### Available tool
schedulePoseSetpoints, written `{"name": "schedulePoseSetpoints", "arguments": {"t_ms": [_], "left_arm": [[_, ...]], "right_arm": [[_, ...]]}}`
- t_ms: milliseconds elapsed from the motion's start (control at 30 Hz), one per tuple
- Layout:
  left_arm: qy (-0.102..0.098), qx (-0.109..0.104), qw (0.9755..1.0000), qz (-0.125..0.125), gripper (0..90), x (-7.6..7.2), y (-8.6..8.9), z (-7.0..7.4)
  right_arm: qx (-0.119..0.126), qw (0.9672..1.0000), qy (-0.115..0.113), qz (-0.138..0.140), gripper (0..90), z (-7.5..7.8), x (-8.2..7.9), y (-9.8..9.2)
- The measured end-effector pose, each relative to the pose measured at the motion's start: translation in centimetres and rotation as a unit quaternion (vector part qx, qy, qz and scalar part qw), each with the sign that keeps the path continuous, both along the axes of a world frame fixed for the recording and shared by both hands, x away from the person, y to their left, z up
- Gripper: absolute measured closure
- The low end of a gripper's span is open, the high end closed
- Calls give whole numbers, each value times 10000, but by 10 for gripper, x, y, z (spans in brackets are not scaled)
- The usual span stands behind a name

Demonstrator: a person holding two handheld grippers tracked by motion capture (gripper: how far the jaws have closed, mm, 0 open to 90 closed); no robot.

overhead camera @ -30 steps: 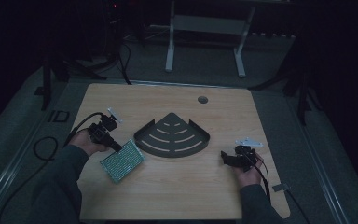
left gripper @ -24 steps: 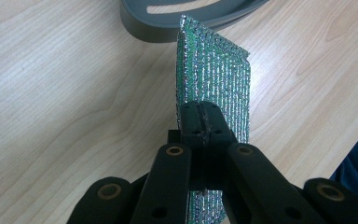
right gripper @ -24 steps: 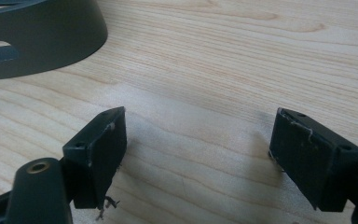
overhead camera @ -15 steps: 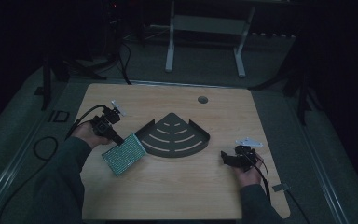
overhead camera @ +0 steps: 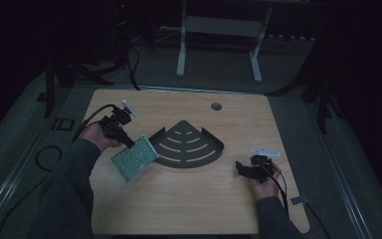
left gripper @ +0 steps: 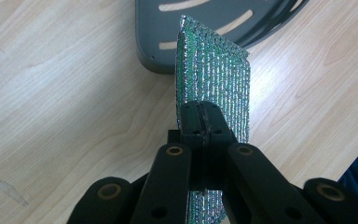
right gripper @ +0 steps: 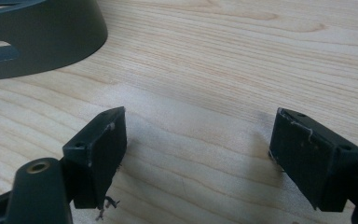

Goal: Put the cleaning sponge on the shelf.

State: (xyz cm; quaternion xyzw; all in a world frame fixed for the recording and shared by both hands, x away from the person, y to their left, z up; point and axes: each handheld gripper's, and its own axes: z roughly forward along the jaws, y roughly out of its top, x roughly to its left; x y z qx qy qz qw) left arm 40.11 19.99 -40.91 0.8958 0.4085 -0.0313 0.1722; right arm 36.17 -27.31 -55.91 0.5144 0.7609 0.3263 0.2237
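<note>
A flat green scouring pad (overhead camera: 135,158) with silvery threads hangs tilted above the table's left half, gripped at its upper corner by my left gripper (overhead camera: 128,142), which is shut on it. In the left gripper view the jaws pinch the pad (left gripper: 213,93) edge-on, its far end over the rim of the dark fan-shaped rack (left gripper: 205,23). That slotted corner rack (overhead camera: 189,145) lies flat at the table's middle. My right gripper (overhead camera: 242,170) rests low on the table to the rack's right, open; between its fingertips (right gripper: 198,144) is bare wood, with the rack's wall (right gripper: 42,42) off to the upper left.
The wooden table (overhead camera: 189,204) has a round cable hole (overhead camera: 216,106) at the back centre. A cable (overhead camera: 45,154) trails off its left edge. Legs of a white frame (overhead camera: 219,45) stand on the floor behind.
My left gripper has lifted the green pad and carried it up and to the right, closer to the rack. The right gripper has stayed in place.
</note>
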Motion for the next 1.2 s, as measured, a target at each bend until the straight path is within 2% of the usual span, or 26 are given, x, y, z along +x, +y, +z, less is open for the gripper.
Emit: {"name": "schedulePoseSetpoints", "arguments": {"t_ms": [733, 1200], "left_arm": [[-186, 19, 9998, -4, 900, 17, -16, 19], [-220, 44, 9997, -42, 900, 28, -31, 23]], "right_arm": [[-3, 10000, -8, 5, 182, 0, 0, 0], [5, 10000, -1, -3, 182, 0, 0, 0]]}}
